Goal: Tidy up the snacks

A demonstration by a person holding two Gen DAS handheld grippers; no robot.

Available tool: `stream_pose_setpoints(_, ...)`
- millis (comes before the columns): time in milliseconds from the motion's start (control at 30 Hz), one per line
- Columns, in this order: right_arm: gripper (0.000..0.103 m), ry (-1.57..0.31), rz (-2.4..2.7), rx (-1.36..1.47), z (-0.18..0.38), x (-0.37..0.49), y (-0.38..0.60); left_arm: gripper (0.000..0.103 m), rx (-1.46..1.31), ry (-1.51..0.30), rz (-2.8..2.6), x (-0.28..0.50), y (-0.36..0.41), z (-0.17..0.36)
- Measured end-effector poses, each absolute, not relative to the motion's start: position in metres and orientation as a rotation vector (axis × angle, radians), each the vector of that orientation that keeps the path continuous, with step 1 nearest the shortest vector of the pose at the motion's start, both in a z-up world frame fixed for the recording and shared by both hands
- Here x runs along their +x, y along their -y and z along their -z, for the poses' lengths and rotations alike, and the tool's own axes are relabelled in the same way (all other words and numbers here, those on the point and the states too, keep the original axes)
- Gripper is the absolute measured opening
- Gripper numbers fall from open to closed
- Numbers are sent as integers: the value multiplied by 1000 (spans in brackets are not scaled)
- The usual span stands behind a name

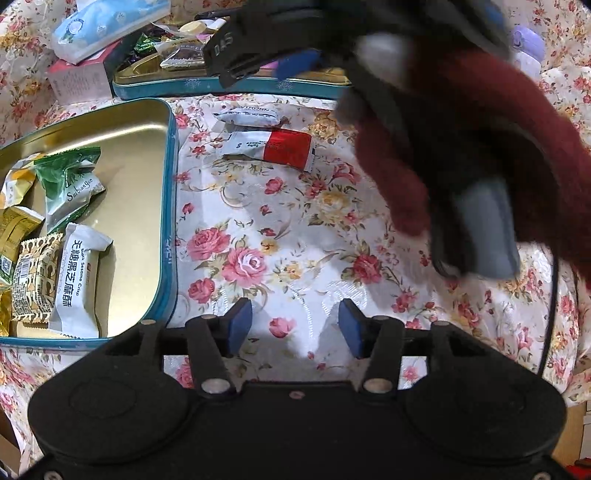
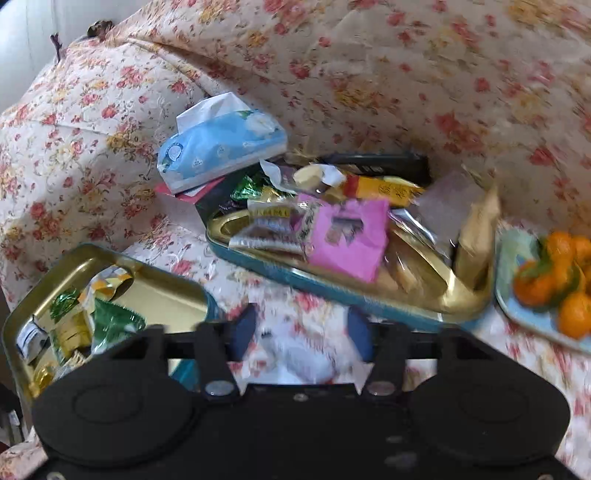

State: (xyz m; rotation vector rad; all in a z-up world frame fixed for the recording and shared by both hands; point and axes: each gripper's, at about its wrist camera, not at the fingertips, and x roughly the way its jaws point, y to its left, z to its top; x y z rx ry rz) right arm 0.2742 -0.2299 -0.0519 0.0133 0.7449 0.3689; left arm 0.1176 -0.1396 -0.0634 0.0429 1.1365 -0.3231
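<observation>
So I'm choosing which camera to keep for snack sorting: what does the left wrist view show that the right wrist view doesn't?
Only the left view: two white packets lying on the floral cloth, a red sleeve, and the open left claw.
Only the right view: a plate of oranges, a pink packet.
Both: the gold tin holding sorted snacks, the cluttered tin and the blue tissue pack.

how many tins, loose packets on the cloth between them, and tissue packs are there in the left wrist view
Gold tins with teal rims: 2, near tin and far tin
Loose packets on the floral cloth: 2, white packet and red and white packet
Blue tissue pack: 1
Total: 5
</observation>
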Motion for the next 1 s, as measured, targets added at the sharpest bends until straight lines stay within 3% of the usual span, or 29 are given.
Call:
stream_pose_setpoints(67, 23, -766, -382, -41, 55, 287, 217, 58, 42, -1135, 317, 117, 140, 63)
stream_pose_setpoints(167, 10, -780, -401, -86, 62, 296, 204, 58, 39, -1135, 314, 117, 140, 63)
stream_pose_setpoints(333, 8, -830, -426, -170, 82, 292, 196, 58, 31, -1137, 316, 118, 140, 63)
stream_pose_setpoints(800, 12, -876, -338, -106, 76, 204, 276, 58, 52, -1137, 322, 120, 139, 65)
stream_pose_setpoints(833, 15, -856, -330, -80, 72, 194, 284, 58, 56, -1137, 322, 120, 140, 65)
stream_pose_setpoints(867, 28, -832, -325, -53, 69, 186, 292, 58, 62, -1136, 323, 120, 140, 65)
stream_pose_setpoints(900, 34, -813, -313, -25, 66, 178, 300, 58, 67, -1135, 324, 120, 141, 65)
stream_pose_setpoints(1000, 37, -798, -280, -16, 61, 162, 318, 58, 75, -1138, 325, 120, 142, 65)
